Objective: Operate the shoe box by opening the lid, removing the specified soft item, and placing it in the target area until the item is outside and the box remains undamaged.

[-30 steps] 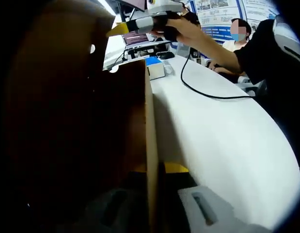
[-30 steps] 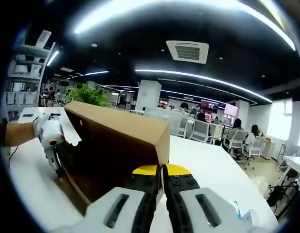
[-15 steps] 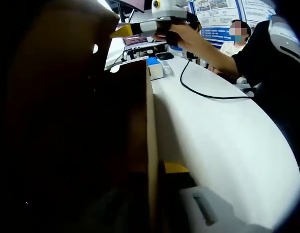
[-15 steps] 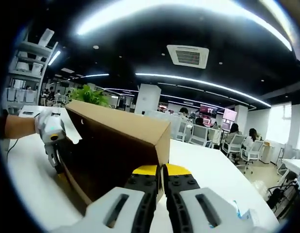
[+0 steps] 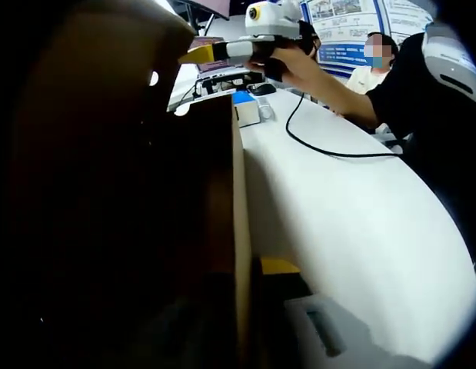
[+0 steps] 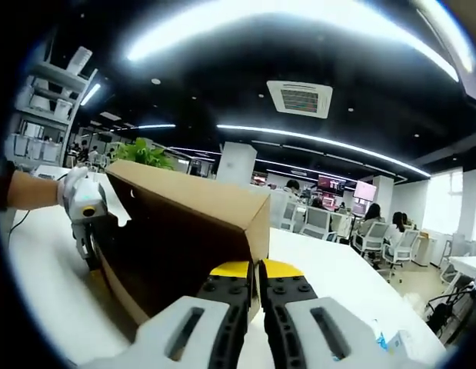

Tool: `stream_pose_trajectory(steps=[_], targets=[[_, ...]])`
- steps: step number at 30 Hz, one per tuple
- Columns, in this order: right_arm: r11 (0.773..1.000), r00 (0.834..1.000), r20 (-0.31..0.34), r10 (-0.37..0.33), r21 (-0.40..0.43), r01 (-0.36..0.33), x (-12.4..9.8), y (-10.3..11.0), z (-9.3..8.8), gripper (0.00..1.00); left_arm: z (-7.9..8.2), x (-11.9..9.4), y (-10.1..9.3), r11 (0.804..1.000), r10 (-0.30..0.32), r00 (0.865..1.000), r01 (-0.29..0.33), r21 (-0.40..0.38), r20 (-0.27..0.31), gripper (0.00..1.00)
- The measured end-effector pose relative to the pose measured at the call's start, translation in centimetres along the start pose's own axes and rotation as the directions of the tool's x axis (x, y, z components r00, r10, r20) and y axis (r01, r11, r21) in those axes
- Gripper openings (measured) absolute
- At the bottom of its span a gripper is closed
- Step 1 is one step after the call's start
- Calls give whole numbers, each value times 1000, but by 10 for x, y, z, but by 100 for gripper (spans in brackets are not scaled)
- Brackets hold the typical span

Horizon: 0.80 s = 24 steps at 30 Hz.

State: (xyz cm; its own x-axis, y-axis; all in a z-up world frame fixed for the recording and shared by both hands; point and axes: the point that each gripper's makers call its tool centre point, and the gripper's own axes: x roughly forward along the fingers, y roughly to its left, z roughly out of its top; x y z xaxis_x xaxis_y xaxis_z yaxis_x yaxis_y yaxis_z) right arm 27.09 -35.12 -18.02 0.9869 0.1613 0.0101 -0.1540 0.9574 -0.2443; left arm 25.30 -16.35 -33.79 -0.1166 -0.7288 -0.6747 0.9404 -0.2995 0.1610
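lid (image 6: 193, 201) raised, pinched at corner by right gripper (image 6: 257, 274), jaws closed on its edge | left gripper (image 6: 85, 223) at shoe box (image 5: 236, 254) wall, jaw gap obscured | soft item unseen, box interior dark

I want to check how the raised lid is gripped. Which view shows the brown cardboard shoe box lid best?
The right gripper view: the brown cardboard shoe box lid is lit and whole, its edge pinched by the right gripper. In the left gripper view the lid is a dark, close blur.
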Motion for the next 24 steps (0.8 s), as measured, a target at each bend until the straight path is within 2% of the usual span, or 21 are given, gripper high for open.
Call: stream_pose_trajectory(steps=[14,24], targets=[[1000,999,36,-9,12,9,-1,0,-4,2,0,0,0,1000,2,1000,-2,2,0,2],[1000,999,39,-8,0,8,-3,2,-8,2,0,0,1,1000,-2,1000,2,4,2,2]])
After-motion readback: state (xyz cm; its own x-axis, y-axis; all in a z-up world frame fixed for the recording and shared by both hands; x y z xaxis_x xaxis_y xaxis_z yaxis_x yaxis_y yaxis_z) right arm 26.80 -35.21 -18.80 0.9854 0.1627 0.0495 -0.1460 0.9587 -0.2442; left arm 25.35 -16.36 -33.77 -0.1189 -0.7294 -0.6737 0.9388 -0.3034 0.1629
